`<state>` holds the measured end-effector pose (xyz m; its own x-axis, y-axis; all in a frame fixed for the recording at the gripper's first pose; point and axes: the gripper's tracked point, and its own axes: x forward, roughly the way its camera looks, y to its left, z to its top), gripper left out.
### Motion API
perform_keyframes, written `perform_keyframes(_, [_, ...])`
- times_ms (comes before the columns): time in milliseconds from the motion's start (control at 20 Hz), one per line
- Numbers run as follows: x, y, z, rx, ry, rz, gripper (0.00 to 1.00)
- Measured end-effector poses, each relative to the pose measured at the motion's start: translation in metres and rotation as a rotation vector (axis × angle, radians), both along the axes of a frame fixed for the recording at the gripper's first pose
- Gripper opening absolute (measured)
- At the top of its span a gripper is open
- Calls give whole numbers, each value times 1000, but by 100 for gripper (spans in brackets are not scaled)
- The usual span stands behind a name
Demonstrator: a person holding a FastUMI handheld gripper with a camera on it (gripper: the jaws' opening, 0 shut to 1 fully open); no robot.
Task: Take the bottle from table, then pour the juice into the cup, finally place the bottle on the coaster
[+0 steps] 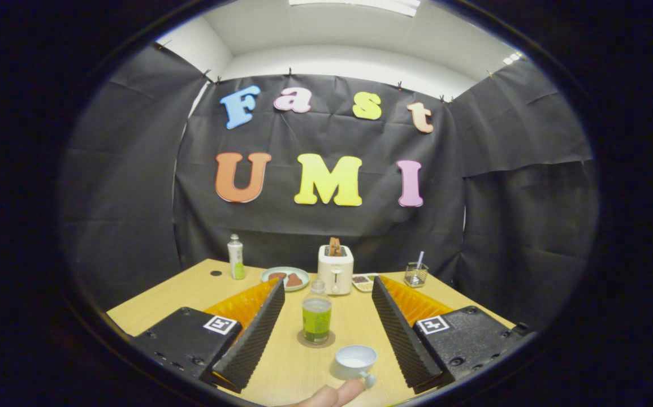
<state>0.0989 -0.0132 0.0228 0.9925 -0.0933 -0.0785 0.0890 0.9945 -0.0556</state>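
- The bottle (316,312), holding green juice, is standing upright on the round coaster (315,340), between the fingers and untouched by them.
- The gripper (324,333) is hanging spread wide, pinching nothing.
- The cup (354,360) is sitting at five o'clock from the bottle, a fingertip (337,394) touching its handle.
- Judging by this, the bottle is sitting at its end spot already, or a fresh take is waiting: then advancing and closing around its body.
- The wooden table (190,288) is carrying a toaster (335,268) at twelve o'clock, a plate (285,278) at eleven, a second bottle (236,257) at ten, a mesh holder (416,274) at one.
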Motion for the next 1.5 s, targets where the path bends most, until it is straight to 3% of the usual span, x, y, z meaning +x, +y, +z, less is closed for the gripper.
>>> perform_keyframes(250, [-36, 5, 2, -113, 47, -48, 100])
perform_keyframes(400, [-55, 22, 5, -149, 60, -31, 100])
perform_keyframes(850, [-98, 11, -4, 41, 13, 24, 100])
perform_keyframes(1200, [-125, -16, 13, 34, -94, -10, 100])
perform_keyframes(1500, [-124, -17, 7, 56, -85, -8, 100])
